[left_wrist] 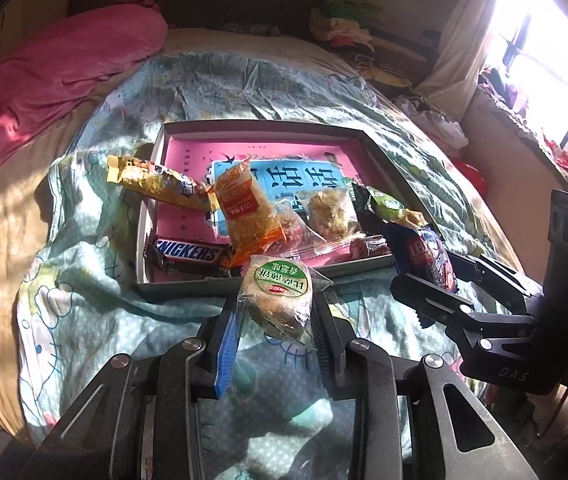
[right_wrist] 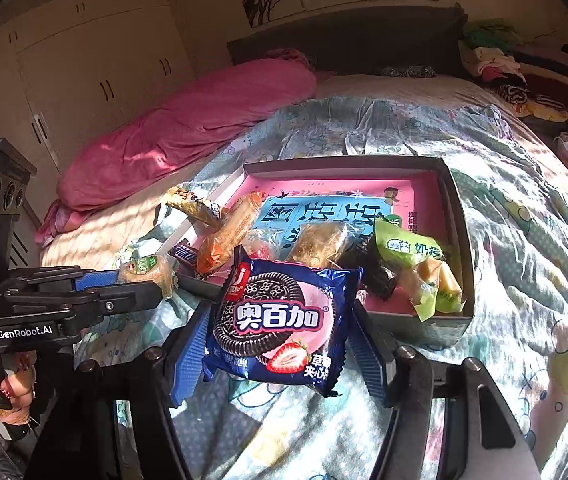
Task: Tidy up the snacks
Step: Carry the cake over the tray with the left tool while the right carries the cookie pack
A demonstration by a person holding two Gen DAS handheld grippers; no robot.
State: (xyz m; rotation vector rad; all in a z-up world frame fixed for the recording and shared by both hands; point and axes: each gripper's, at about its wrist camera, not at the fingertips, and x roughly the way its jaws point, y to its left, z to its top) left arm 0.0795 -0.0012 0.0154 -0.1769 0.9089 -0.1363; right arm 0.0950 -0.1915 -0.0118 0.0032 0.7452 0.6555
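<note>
Both grippers hold snacks above the bed [left_wrist: 84, 300] — the left gripper [left_wrist: 274, 320] clamps a clear-wrapped cake [left_wrist: 280, 300], the right gripper [right_wrist: 276, 344] a blue cookie packet [right_wrist: 280, 320] — just before the box [right_wrist: 459, 216] of snacks.

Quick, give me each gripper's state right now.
Left gripper: shut on the green-label pastry.
Right gripper: shut on the blue cookie pack.
</note>
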